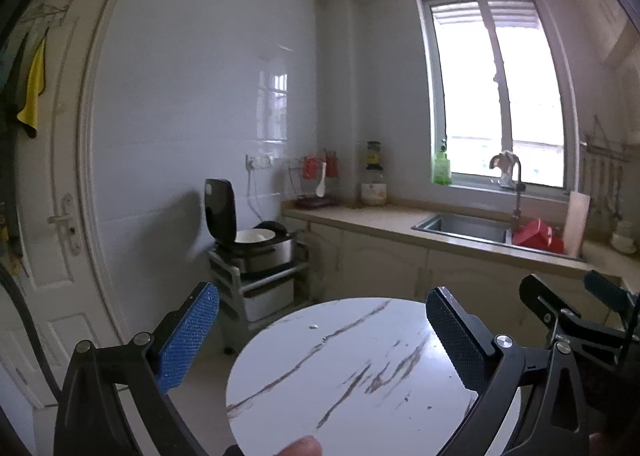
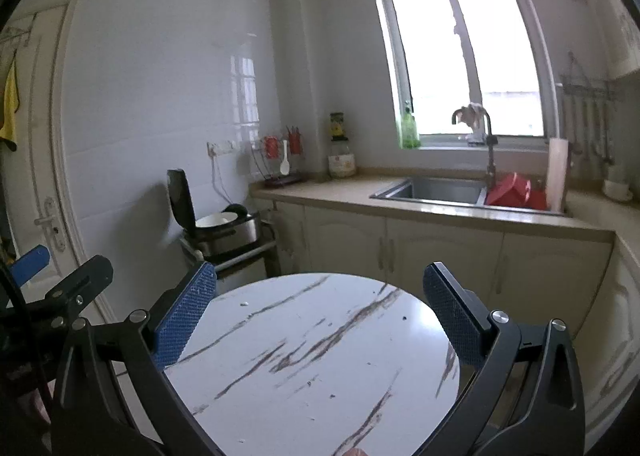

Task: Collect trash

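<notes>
One table [image 1: 360, 368], two claws [image 1: 322, 330] [image 2: 320, 312]

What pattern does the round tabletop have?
White marble tabletop with brown-grey veins, clearest in the right wrist view.

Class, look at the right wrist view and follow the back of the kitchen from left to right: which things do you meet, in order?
Yellow cloth → door handle → open rice cooker → white spoon → green bottle → tap → red container.
</notes>
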A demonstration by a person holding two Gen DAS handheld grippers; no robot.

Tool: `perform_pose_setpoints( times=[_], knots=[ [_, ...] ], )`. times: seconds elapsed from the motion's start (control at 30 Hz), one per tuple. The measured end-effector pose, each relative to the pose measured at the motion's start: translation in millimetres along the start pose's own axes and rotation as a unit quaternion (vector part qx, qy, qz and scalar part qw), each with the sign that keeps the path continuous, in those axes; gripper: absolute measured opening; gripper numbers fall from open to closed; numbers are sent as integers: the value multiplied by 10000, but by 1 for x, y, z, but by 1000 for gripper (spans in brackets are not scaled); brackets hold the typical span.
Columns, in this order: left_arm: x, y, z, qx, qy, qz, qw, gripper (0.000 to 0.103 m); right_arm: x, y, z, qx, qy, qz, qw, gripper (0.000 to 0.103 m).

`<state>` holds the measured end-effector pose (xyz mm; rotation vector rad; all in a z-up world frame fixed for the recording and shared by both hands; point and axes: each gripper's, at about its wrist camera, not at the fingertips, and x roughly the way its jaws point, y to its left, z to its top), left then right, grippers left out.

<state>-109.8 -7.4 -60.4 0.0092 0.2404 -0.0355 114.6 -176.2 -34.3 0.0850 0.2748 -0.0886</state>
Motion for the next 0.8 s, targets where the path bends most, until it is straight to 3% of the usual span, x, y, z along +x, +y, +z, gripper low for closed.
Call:
perform_pose_setpoints(
  times=[0.3,0.8],
  knots=[
    [-15,-14,2,-134,-72,43,9999,102,-13,5,9,-33,-131,-136,9998,103],
    [2,-15,4,-137,-59,3,9999,102,-20,4,16,-15,-164,-134,9998,103]
  ],
)
